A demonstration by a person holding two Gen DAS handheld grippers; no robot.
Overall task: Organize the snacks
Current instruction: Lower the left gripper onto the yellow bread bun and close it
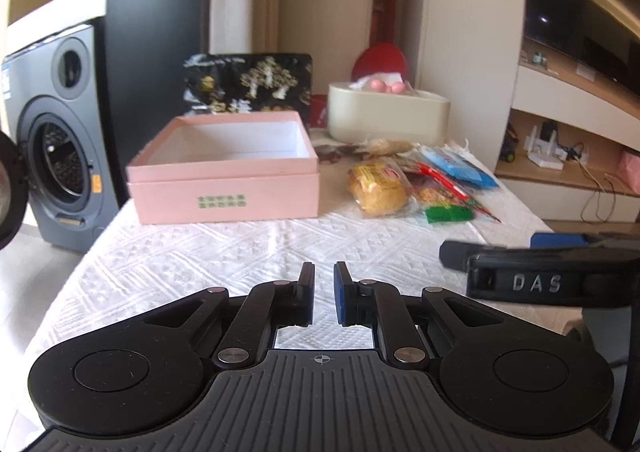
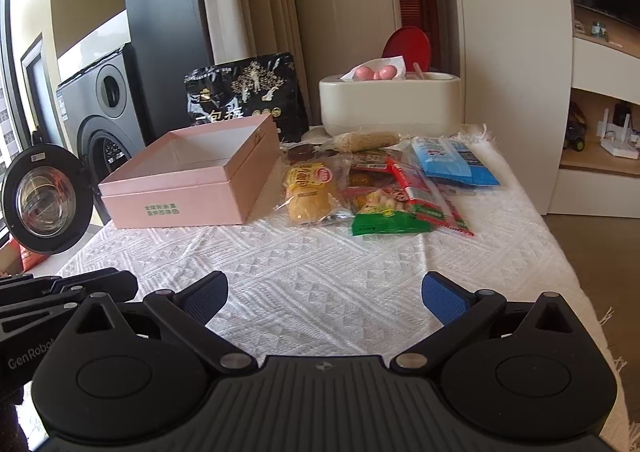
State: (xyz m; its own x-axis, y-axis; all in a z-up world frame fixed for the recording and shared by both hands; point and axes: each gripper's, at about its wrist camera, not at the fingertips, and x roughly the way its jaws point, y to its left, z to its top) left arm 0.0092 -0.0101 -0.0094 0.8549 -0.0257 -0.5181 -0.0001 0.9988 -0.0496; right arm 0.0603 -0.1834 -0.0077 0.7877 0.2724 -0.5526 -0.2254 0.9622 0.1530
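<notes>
An open pink box (image 1: 224,168) (image 2: 192,180) sits on the white tablecloth, its inside bare. To its right lies a pile of snack packets: a yellow cake packet (image 1: 376,188) (image 2: 310,188), a green packet (image 1: 448,214) (image 2: 388,222), a long red packet (image 2: 428,196) and a blue packet (image 1: 460,166) (image 2: 452,162). My left gripper (image 1: 324,276) hovers over the near cloth, shut with nothing between its fingers. My right gripper (image 2: 324,292) stands open over the near cloth, holding nothing. Both are well short of the snacks.
A cream tub (image 1: 388,116) (image 2: 390,104) with pink items and a black bag (image 1: 248,86) (image 2: 244,92) stand at the back. A washing machine (image 1: 56,140) with its door (image 2: 42,198) swung open is to the left. Shelves (image 1: 568,156) are at right.
</notes>
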